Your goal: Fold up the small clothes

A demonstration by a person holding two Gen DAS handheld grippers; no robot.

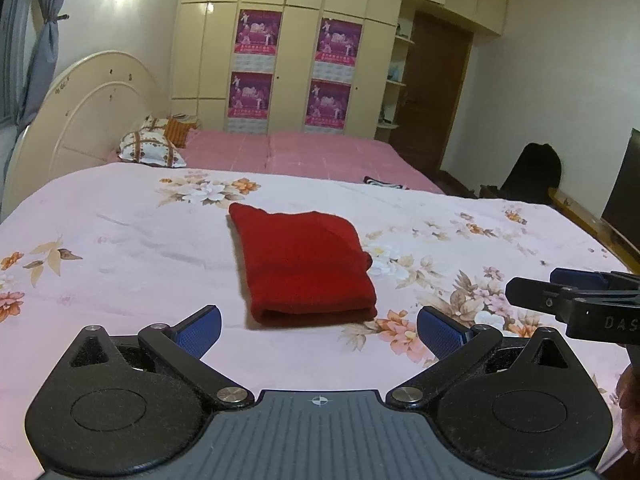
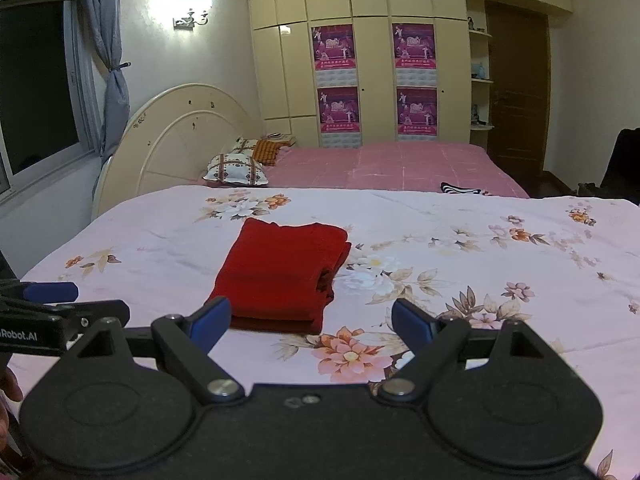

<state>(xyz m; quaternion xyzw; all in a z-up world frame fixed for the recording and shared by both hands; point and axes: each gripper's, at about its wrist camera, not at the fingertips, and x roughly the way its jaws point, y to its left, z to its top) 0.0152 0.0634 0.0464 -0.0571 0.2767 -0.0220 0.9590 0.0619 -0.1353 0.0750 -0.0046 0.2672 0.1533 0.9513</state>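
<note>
— Two grippers, one garment. Where does the red cloth (image 1: 306, 266) lie?

— On the pale pink floral bedspread (image 1: 120, 248), folded into a thick rectangle. In the left wrist view it sits just ahead of the left gripper (image 1: 319, 330), a little above the gap between the blue pads. From the right wrist view the same cloth (image 2: 282, 274) shows its stacked layers along the right edge, and its near fold lies just beyond that gripper's left pad.

— Is either claw on it?

— No. The left gripper's jaws stand wide apart with only bedspread between them. The right gripper (image 2: 310, 322) is spread just as wide, nothing between its pads, the cloth off toward its left finger. Neither pad touches the fabric as far as I can tell.

— Can each gripper be seen by the other camera?

— Yes. The right gripper (image 1: 576, 300) pokes in at the right edge of the left view, beside the cloth and apart from it. The left gripper (image 2: 60, 304) enters at the left edge of the right view, and a bit of a hand (image 2: 10, 384) shows below it.

— And around the bed?

— A second bed with a pink sheet (image 2: 400, 164) behind, patterned pillows (image 2: 236, 170) at a cream rounded headboard (image 2: 188, 136), a cream wardrobe (image 2: 372, 60) bearing four purple posters (image 2: 334, 46), a brown door (image 2: 516, 92), and a grey curtain (image 2: 108, 60) by a dark window.
</note>
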